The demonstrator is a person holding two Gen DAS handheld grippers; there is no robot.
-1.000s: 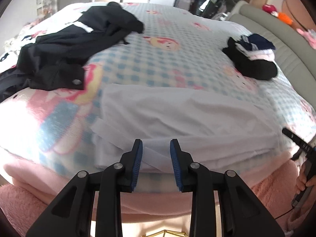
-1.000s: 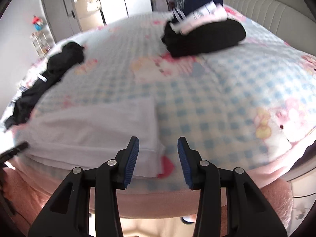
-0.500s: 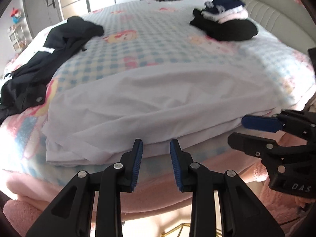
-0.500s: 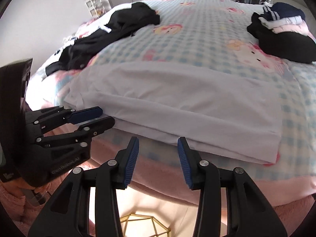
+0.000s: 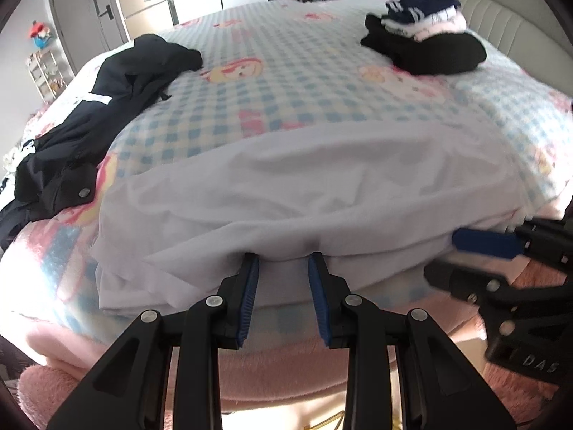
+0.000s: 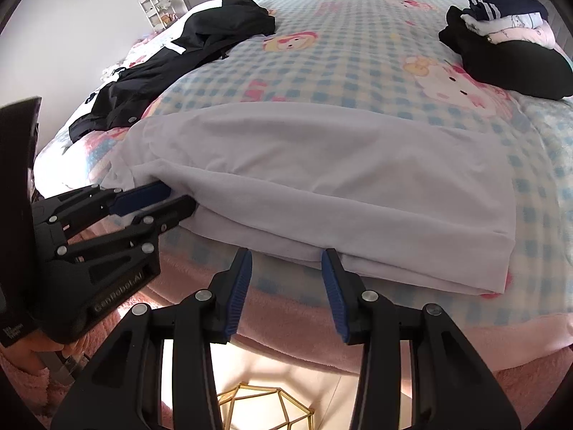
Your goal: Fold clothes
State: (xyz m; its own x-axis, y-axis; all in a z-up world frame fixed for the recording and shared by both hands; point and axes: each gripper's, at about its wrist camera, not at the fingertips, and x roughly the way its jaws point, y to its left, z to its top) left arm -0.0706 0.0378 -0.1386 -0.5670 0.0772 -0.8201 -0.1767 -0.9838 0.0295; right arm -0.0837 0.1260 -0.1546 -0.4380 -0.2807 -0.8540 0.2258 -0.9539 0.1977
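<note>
A white garment (image 5: 308, 186) lies folded in layers along the near edge of the bed (image 5: 308, 82), on a checked blue and yellow cover with cartoon prints. Its near hem sags slightly over the edge above a pink fleece blanket (image 6: 286, 319).

The left claw (image 5: 283, 261) is released, its blue-padded fingers spread, with the tips touching or just under the garment's front fold near the left part of the hem. In the right wrist view the same claw (image 6: 168, 197) pokes into the fold at the garment's left end.

The right claw (image 6: 286, 254) is also released, jaws wide, tips at the hem near the garment's right half; whether they touch the cloth I cannot tell. In the left wrist view it (image 5: 462, 254) comes in from the right, level with the hem, blurred.

A black garment (image 5: 107, 114) sprawls unfolded on the far left of the bed. A stack of folded clothes (image 6: 508, 50), black below, pink, white and navy on top, sits at the far right near the headboard (image 5: 508, 18).
</note>
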